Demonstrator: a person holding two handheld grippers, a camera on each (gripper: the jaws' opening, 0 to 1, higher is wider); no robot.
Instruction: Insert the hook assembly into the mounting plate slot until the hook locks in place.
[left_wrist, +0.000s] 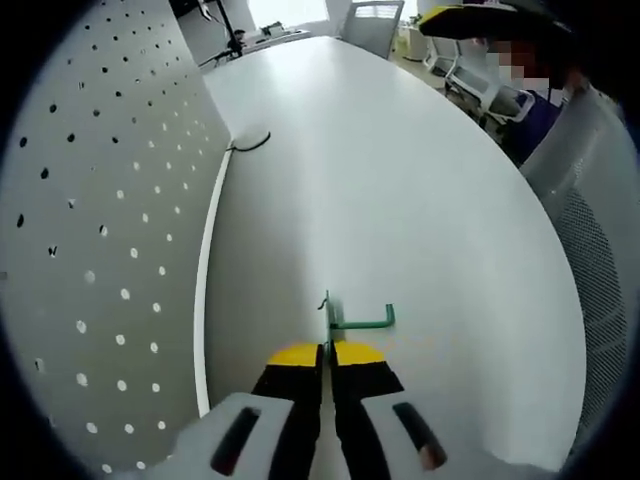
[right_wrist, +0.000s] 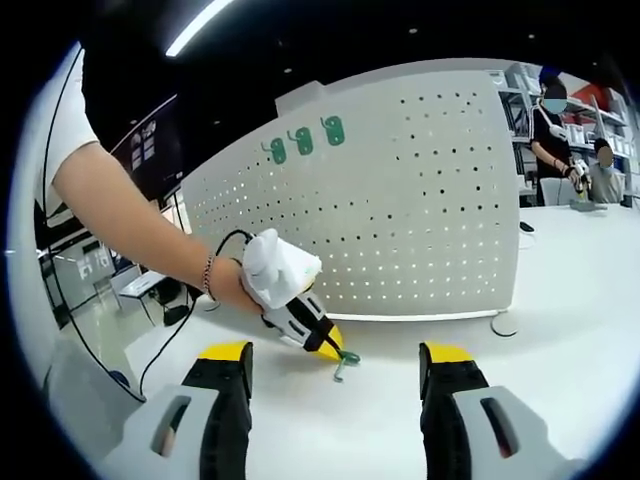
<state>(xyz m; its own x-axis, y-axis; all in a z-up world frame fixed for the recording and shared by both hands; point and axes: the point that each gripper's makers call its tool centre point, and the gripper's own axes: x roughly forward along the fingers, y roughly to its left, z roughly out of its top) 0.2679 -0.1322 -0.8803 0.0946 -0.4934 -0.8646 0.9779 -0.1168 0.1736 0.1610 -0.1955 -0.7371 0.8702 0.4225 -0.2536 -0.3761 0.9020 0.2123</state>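
A small green wire hook (left_wrist: 352, 319) is pinched at its stem between the yellow tips of my left gripper (left_wrist: 328, 350), just above the white table. The white pegboard mounting plate (left_wrist: 100, 220) stands upright at the left of that view, a short way from the hook. In the right gripper view the left gripper (right_wrist: 330, 344) holds the green hook (right_wrist: 345, 362) low over the table in front of the pegboard (right_wrist: 400, 200). My right gripper (right_wrist: 335, 365) stands open, jaws wide apart, nothing between them.
Three green hooks (right_wrist: 302, 141) hang near the pegboard's top edge. A person's bare arm (right_wrist: 130, 220) reaches in from the left. A dark cable (left_wrist: 250, 143) lies by the pegboard's far end. Chairs (left_wrist: 375, 22) and people stand beyond the white table (left_wrist: 420, 200).
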